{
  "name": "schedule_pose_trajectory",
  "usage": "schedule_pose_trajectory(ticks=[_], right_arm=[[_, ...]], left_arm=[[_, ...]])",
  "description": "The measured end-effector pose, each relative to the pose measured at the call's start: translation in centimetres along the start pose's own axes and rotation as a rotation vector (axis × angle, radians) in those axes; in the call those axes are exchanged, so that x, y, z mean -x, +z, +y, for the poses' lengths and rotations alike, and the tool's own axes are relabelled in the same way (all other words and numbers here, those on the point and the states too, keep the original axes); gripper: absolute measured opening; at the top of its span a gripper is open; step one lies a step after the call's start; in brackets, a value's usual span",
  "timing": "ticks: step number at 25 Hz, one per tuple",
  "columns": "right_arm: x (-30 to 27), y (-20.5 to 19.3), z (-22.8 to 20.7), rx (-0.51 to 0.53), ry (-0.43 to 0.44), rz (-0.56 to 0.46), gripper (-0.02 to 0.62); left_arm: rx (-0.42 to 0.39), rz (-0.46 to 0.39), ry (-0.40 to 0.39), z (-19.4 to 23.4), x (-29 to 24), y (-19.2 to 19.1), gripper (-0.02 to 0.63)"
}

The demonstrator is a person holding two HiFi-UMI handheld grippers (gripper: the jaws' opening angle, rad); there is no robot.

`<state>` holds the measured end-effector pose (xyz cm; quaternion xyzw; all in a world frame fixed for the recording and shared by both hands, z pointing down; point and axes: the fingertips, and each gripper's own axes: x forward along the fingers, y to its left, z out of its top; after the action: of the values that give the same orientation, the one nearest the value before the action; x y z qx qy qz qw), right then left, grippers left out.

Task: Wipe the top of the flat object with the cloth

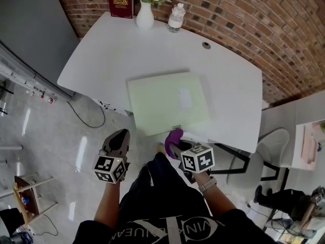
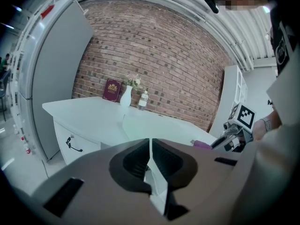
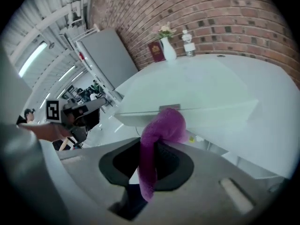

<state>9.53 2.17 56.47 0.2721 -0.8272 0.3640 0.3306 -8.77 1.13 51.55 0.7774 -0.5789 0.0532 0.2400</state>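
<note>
Right gripper (image 3: 149,159) is clamped on the purple cloth (image 3: 163,128), just short of the near edge of the flat green object (image 1: 167,101) on the white surface (image 1: 101,60). Left gripper (image 2: 150,162) has its jaws together and empty, off that same edge. Danger: the dangling cloth could snag the edge and tug free.

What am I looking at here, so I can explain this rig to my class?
A person, no robot, holds a hand-held gripper in each hand. The head view looks down from a camera on the person's head; the two gripper views come from cameras on the hand-held grippers. On the white desk lies a pale green flat board, with a red book, flower vase and water bottle behind. The right hand-held gripper pinches a purple cloth; the left hand-held gripper is shut, empty.
</note>
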Motion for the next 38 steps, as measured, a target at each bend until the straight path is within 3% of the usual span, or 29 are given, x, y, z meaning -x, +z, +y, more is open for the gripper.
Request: schedule_pose_trajectory(ticks=[12, 19, 25, 33, 38], right_arm=[[-3.4, 0.3, 8.4, 0.231, 0.209, 0.144, 0.061], [-4.3, 0.6, 11.8, 0.313, 0.292, 0.179, 0.061], [-4.7, 1.5, 14.6, 0.44, 0.383, 0.219, 0.061], [-7.2, 7.5, 16.9, 0.6, 0.426, 0.265, 0.061], [-10.2, 11.2, 17.1, 0.695, 0.4, 0.291, 0.061]], left_arm=[[0.043, -0.013, 0.061, 1.7, 2.5, -0.8, 0.021], [0.056, -0.032, 0.098, 2.5, 3.6, -1.0, 0.021], [0.065, -0.079, 0.177, 4.6, 4.8, 0.3, 0.021], [0.078, -0.158, 0.316, 7.3, 5.8, 3.4, 0.021], [0.088, -0.157, 0.323, 7.8, 5.3, 3.7, 0.021]])
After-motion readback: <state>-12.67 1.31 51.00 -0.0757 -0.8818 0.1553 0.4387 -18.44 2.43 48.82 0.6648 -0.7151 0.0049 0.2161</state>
